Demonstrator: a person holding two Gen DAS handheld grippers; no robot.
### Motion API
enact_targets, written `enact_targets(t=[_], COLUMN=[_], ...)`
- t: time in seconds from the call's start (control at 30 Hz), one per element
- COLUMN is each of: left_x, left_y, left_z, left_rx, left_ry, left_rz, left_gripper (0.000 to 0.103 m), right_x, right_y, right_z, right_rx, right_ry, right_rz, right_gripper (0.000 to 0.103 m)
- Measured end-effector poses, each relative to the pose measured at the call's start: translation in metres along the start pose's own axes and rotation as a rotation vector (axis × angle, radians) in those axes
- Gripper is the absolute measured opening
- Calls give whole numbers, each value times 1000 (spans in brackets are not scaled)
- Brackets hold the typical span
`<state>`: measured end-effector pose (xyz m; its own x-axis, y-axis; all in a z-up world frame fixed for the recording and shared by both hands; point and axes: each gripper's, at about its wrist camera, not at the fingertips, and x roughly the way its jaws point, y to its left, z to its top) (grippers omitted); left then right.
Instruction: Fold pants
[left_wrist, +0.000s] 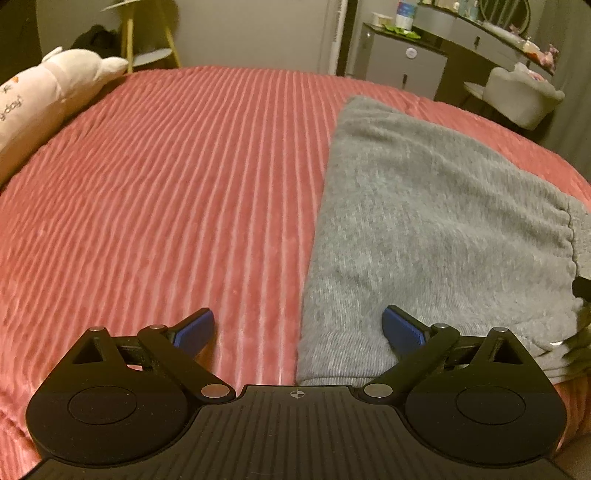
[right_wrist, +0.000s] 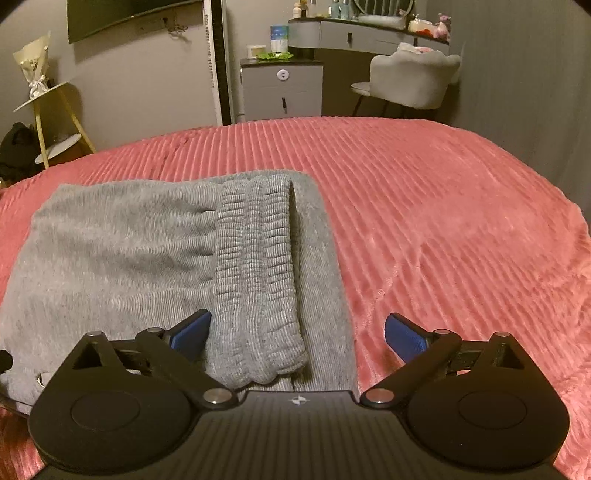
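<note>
Folded grey pants (left_wrist: 424, 221) lie on a pink ribbed bedspread (left_wrist: 166, 184). My left gripper (left_wrist: 298, 314) is open over their near left corner. Its right finger (left_wrist: 400, 326) hangs above the grey cloth and its left finger (left_wrist: 195, 328) above the bedspread. In the right wrist view the pants (right_wrist: 110, 251) fill the left half, with the ribbed waistband (right_wrist: 258, 277) folded on top. My right gripper (right_wrist: 298, 316) is open low over the near right corner, with the waistband end between its fingers and the pads apart from it.
A white plush pillow (left_wrist: 40, 96) lies at the bed's left edge. Beyond the bed's far edge stand a grey cabinet (right_wrist: 280, 88), a pale chair (right_wrist: 413, 77), a dressing table (right_wrist: 362, 33) and a yellow-legged stand (right_wrist: 55, 122). Pink bedspread (right_wrist: 461, 229) stretches right of the pants.
</note>
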<state>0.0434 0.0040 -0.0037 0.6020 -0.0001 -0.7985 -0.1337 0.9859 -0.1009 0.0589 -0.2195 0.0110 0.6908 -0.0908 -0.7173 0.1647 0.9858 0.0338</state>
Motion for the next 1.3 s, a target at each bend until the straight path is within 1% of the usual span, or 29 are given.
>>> enact_targets(t=[0.13,0.4,0.77,1.3], left_x=[0,-1,-1,0], left_y=[2,-1,0,0], left_z=[1,0,0,-1], left_rx=[-4,8,6,7], left_ry=[3,-4,-2,-2], left_rz=[-1,11,11,14], left_gripper=[101,101,102,102], right_x=[-2,2,2,1], right_y=[2,-9,-11,-9], right_z=[1,0,0,1], right_rx=[-9,50,64,51], right_ry=[3,28,35,30], right_rz=[-8,36,49,35], right_gripper=[99,99,99,99])
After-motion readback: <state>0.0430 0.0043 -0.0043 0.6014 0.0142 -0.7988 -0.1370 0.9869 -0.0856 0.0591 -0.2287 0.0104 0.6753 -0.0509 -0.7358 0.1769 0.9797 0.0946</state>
